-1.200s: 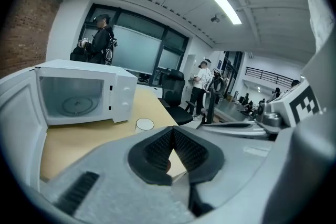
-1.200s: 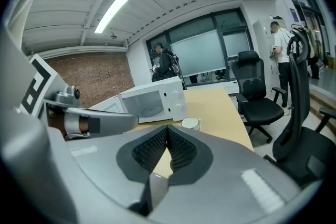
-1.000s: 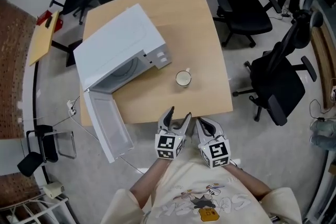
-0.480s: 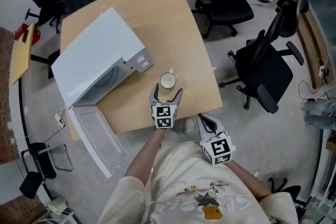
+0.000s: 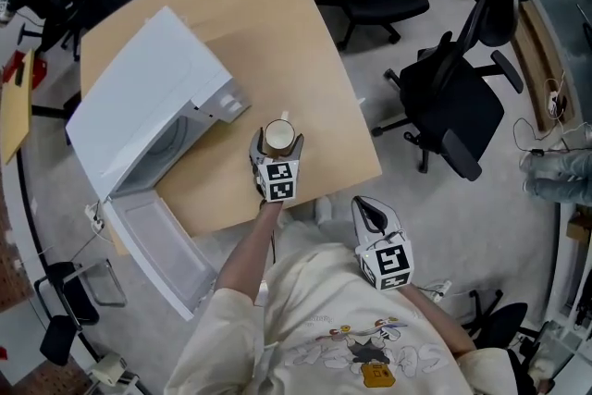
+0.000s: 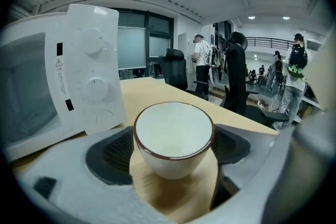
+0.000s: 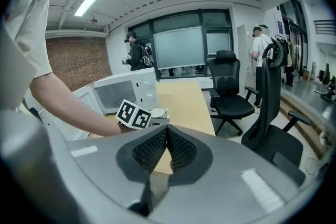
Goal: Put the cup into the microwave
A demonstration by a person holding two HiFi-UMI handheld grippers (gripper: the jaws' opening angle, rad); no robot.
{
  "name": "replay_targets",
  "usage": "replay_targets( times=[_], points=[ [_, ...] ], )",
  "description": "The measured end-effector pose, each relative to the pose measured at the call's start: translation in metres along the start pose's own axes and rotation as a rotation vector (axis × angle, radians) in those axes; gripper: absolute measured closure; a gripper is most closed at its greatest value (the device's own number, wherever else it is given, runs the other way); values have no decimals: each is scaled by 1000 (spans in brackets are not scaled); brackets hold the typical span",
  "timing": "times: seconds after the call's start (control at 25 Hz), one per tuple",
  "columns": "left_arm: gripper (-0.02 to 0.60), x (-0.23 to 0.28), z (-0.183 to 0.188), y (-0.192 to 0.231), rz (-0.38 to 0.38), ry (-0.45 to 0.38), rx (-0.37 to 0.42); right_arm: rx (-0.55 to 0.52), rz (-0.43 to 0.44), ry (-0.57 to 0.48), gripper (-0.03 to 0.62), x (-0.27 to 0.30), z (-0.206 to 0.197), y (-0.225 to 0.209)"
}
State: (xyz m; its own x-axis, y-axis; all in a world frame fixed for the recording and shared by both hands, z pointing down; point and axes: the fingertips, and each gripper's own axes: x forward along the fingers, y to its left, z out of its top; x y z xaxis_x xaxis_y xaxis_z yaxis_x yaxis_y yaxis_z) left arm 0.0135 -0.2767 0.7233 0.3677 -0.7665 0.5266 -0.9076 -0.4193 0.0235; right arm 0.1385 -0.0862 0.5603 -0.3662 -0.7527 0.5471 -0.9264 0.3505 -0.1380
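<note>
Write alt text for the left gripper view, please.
A white cup stands on the table between the left gripper's open jaws. A microwave is at left, and a chair stands behind.

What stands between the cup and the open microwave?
Nothing visible does. The cup sits between the open left gripper's jaws, and only bare table lies before the microwave, whose door hangs open.

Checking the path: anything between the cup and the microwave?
Only bare table separates the cup from the microwave, seen in the head view; left gripper view agrees.
</note>
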Motion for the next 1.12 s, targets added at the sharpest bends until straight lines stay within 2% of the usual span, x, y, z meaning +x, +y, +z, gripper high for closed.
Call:
replay_targets(
  times=[0.04, 0.12, 0.4, 0.72, 0.88, 1.12],
  points=[
    [135, 1, 3, 0, 0, -3, 4, 3, -8, 3, 588, -2, -1, -1],
    [184, 3, 8, 0, -1, -2, 5, 5, -23, 7, 588, -5, -3, -4],
    [185, 9, 4, 0, -11, 5, -29, -12, -34, 12, 588, -12, -5, -2],
    [184, -17, 19, 15, 20, -20, -81, -35, -2, 12, 588, -9, -2, 13],
    [184, -39, 18, 40, 74, -31, -105, -54, 43, 4, 588, -1, 4, 29],
    [184, -84, 9, 114, 220, -42, -156, -99, 147, -13, 588, 21, 19, 68]
  ],
)
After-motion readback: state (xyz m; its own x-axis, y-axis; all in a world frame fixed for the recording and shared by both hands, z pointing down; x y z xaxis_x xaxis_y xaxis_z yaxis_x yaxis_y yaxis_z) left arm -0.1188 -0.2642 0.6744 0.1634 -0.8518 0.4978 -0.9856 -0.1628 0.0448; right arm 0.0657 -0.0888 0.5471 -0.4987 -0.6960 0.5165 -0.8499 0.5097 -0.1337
